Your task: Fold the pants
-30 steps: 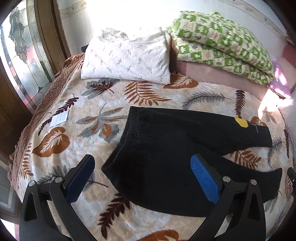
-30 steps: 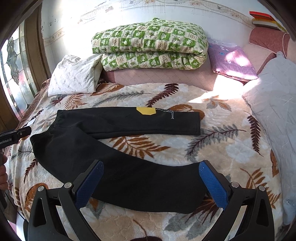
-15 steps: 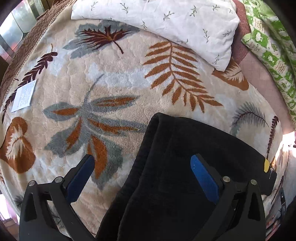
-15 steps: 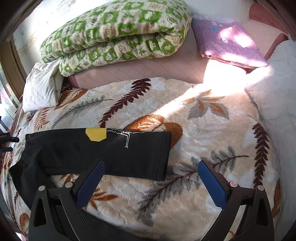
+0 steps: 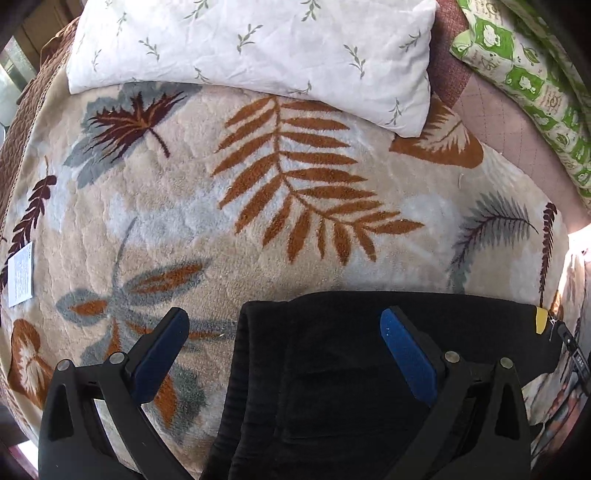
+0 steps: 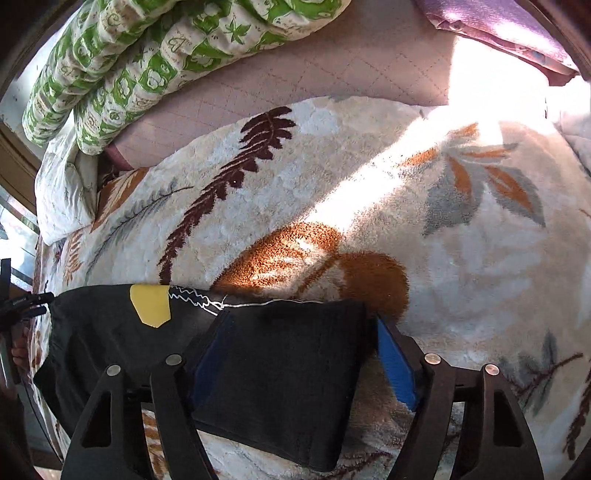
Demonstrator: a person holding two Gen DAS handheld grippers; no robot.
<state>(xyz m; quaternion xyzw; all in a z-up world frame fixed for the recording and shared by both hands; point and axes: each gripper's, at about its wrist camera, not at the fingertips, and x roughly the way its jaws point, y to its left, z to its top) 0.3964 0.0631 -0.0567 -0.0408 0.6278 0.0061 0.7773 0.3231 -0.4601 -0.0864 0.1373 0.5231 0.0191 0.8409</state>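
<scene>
Black pants lie flat on a leaf-patterned blanket. In the left wrist view the ribbed waistband corner (image 5: 258, 350) sits between the fingers of my open left gripper (image 5: 284, 332), close above the cloth. In the right wrist view the far leg's cuff end (image 6: 291, 365) lies between the fingers of my open right gripper (image 6: 301, 332); the right blue pad (image 6: 395, 365) is at the cuff's edge. A yellow patch (image 6: 151, 304) with white stitching marks that leg. It also shows in the left wrist view (image 5: 541, 320).
A white pillow (image 5: 251, 51) and a green checked quilt (image 6: 147, 48) lie at the head of the bed. A purple cushion (image 6: 491, 26) is at the back right. A paper tag (image 5: 20, 273) lies on the blanket's left side.
Both grippers have dropped lower and moved forward onto the pants: the left over the waistband corner, the right over the far leg's cuff. Both stay open.
</scene>
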